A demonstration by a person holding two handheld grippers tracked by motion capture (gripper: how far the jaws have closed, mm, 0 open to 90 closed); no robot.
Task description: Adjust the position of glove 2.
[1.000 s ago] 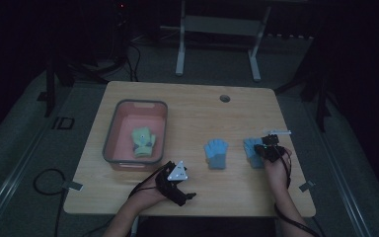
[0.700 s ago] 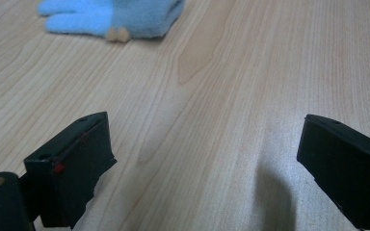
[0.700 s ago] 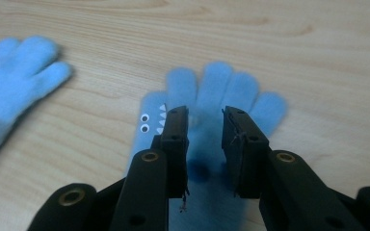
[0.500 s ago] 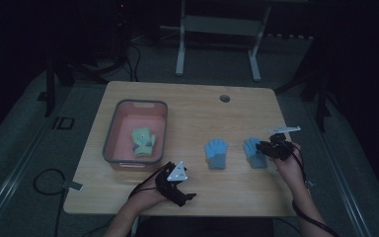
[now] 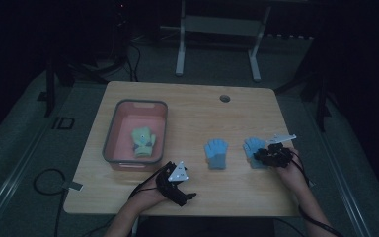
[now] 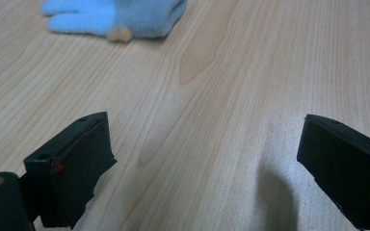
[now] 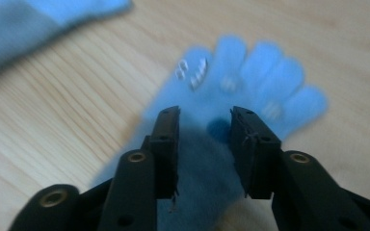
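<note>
High view: we see the right gripper (image 5: 262,157) over the right blue glove (image 5: 253,150), which lies flat near the right edge of the tabletop (image 5: 192,106). In the right gripper view its jaws have just been opening; they stand parted above the glove's cuff, with the glove (image 7: 250,86) beneath them and not pinched. A second blue glove (image 5: 216,153) lies just to its left, apart from it. The left gripper (image 5: 176,183) rests by the near edge, jaws spread wide over bare wood. A green glove (image 5: 143,141) sits in the pink bin (image 5: 113,136) toward the left edge.
</note>
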